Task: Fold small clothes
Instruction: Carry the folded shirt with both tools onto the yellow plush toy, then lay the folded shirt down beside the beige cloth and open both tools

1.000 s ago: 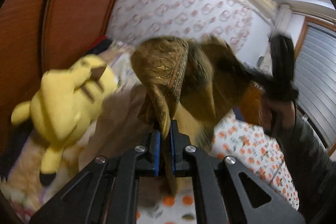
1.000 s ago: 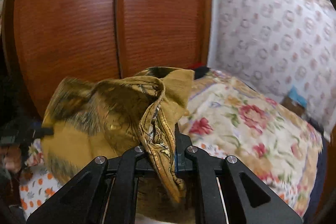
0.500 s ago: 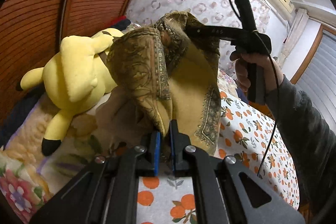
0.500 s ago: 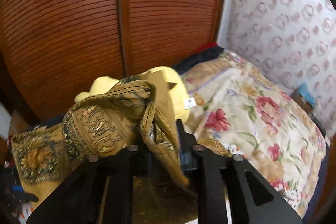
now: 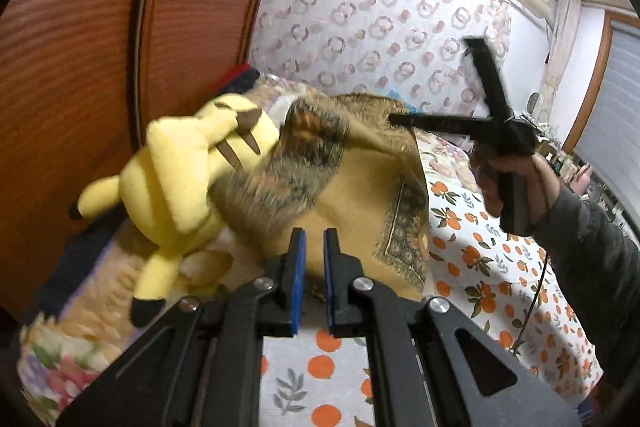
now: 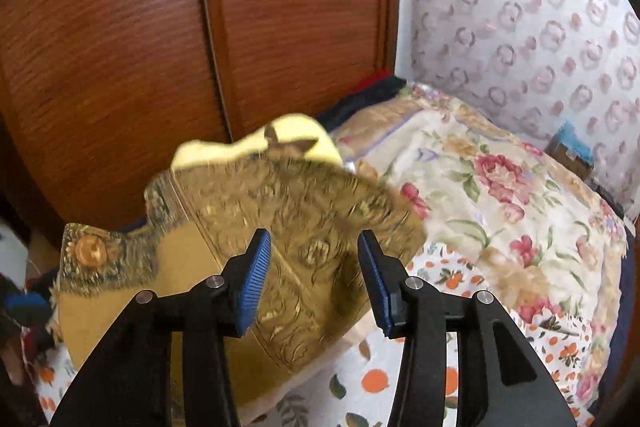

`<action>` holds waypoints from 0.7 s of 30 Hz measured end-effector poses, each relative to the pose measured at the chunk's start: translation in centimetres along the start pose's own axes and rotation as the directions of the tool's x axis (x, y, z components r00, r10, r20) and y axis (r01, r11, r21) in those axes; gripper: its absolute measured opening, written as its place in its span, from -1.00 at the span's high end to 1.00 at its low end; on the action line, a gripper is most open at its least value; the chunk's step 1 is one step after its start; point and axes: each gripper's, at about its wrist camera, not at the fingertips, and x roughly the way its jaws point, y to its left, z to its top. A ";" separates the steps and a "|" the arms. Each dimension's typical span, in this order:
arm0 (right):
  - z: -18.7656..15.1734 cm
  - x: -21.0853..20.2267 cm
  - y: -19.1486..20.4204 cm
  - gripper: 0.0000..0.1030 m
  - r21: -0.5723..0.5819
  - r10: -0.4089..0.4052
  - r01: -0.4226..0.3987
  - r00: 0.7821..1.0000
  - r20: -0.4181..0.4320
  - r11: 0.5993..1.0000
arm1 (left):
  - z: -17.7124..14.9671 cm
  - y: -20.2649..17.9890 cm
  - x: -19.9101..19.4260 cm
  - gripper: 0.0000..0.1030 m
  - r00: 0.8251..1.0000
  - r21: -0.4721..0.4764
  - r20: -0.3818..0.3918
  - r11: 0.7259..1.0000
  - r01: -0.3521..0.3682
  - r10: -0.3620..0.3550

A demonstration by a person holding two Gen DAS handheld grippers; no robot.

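Left claw [image 5: 311, 251] clenched on the near edge of the mustard patterned cloth [image 5: 352, 187]. Right claw [image 6: 314, 259] jaws opening, cloth lying between the pads but not pressed. Cloth lies slumped on the bed [image 6: 500, 195], toward its wardrobe-side edge, against a yellow plush toy [image 5: 188, 183].

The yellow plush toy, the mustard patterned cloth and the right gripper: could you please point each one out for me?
yellow plush toy [image 5: 180, 183], left wrist view, on its back.
mustard patterned cloth [image 6: 320, 203], right wrist view, on its patterned top fold.
right gripper [image 6: 314, 277], right wrist view, midway between its opening fingertips.
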 end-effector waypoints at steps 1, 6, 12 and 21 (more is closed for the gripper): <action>-0.2 0.6 0.1 0.11 0.003 -0.007 0.007 1.000 -0.016 1.000 | 0.3 -0.2 -0.3 0.93 1.000 0.011 0.007 1.000 -0.006 0.006; -0.9 2.2 -0.3 0.11 0.032 -0.007 0.008 0.999 -0.033 0.999 | 1.3 -1.1 -0.9 0.85 0.998 0.067 0.018 0.996 -0.060 0.059; -2.5 0.0 1.8 0.11 0.012 0.078 -0.078 0.997 0.013 0.997 | 1.8 -1.8 -0.7 0.47 0.998 0.099 -0.002 0.993 -0.059 0.060; -5.0 0.4 3.7 0.09 -0.004 -0.003 0.003 1.000 -0.010 1.000 | 2.1 -4.1 -1.7 0.24 0.999 0.168 0.017 0.985 -0.039 0.036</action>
